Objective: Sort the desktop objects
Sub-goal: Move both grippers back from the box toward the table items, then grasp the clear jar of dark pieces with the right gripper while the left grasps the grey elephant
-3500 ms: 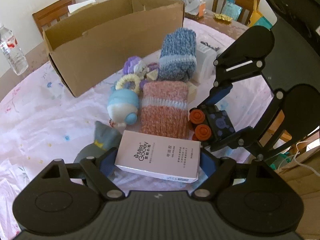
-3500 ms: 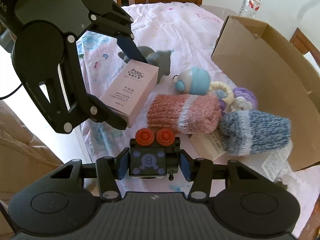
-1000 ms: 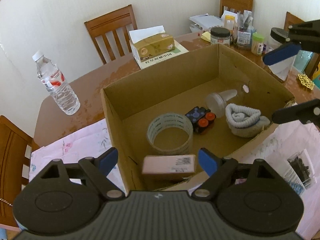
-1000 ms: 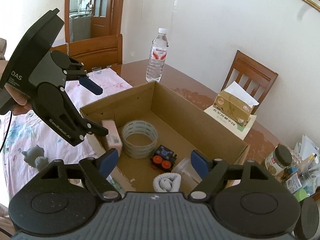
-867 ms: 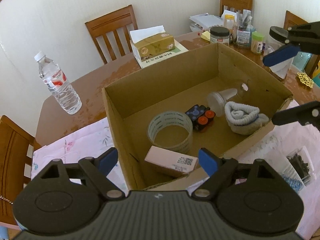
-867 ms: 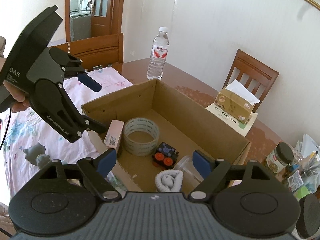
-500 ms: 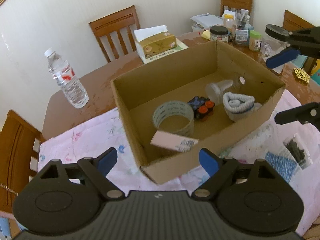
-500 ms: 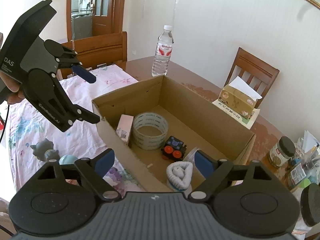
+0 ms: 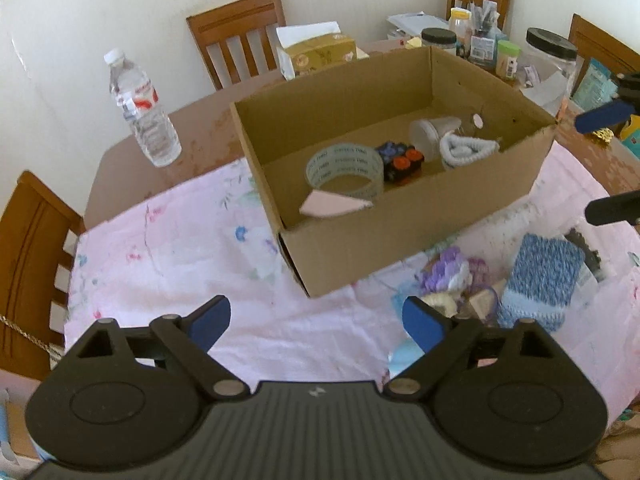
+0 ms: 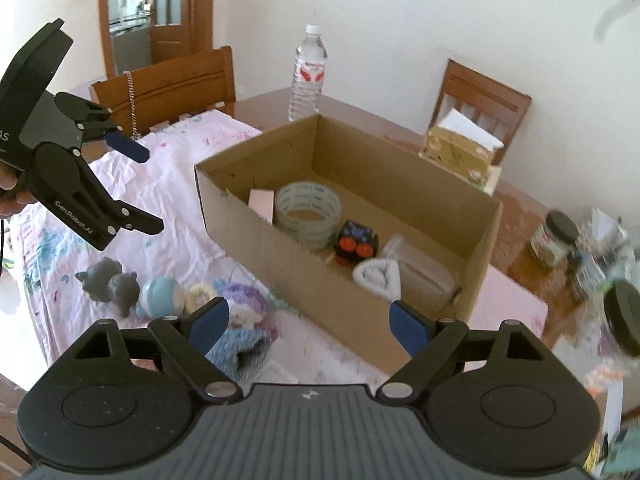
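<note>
Left hand-held gripper (image 9: 316,322) sat at the bottom centre of its own view, jaws wide apart and just been widening, nothing between them. Right hand-held gripper (image 10: 308,324) likewise low centre in its view, jaws apart, having opened a little within the last second, nothing between them. Both hovered over the pink cloth (image 9: 172,264) on the tabletop (image 9: 200,120), short of the box.

Box (image 9: 400,236) stood open, centre of both frames. Inside, seen from the left wrist: pink carton (image 9: 334,205) tilted against the near-left wall, tape roll (image 9: 344,170) just behind it, toy block (image 9: 400,156) with orange wheels beside the tape, clear cup (image 9: 432,132) and rolled white sock (image 9: 466,152) toward the right end.

Outside the box, lower right of the left-wrist frame: blue sock (image 9: 540,280), purple knit piece (image 9: 448,272), some small bits, blurred. In the right-wrist frame, lower left: grey figure (image 10: 110,286), blue-capped toy (image 10: 160,298), pale ring (image 10: 200,294).

Water bottle (image 9: 142,110) stood upright at upper left, on bare tabletop, well apart from the box. Tissue box (image 9: 320,54) behind the box. Jars (image 9: 496,52) at upper right. A hand (image 10: 8,192) at the left edge of the right-wrist frame held the left hand-held gripper.
</note>
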### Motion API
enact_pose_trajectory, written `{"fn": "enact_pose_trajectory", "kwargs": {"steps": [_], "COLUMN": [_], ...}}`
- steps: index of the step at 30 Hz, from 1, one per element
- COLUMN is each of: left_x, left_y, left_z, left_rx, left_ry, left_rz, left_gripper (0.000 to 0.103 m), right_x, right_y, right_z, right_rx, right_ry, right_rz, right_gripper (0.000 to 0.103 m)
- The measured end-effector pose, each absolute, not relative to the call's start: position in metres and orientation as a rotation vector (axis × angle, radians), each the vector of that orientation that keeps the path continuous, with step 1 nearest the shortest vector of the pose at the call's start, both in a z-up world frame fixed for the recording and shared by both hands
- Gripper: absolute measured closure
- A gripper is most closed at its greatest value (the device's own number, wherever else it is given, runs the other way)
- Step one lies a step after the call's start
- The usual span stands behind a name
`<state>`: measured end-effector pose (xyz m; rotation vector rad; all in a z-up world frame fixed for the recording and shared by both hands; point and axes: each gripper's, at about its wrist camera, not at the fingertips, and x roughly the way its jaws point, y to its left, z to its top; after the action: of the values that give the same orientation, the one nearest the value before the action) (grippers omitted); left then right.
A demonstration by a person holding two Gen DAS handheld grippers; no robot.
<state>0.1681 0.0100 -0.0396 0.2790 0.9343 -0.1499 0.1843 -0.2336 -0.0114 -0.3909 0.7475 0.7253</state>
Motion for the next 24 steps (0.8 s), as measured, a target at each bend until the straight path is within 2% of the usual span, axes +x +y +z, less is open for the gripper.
{"fn": "enact_pose_trajectory", "kwargs": {"steps": [13, 24], "left_x": [0.134, 0.109], "left_y": [-0.001, -0.019], "left_z": [-0.062, -0.084], "left_rx": [0.138, 0.088], "left_ry": [0.997, 0.958], "left_rz": [-0.048, 0.246], "left_gripper": [0.01, 0.01], "right_x": [0.155, 0.16], "right_y": [-0.253, -0.285], "right_z": [-0.027, -0.049], "right_rx": [-0.364, -0.417], "right_ry": [0.765, 0.775], "right_rz": [0.729, 0.865], "right_gripper": [0.012, 0.012]}}
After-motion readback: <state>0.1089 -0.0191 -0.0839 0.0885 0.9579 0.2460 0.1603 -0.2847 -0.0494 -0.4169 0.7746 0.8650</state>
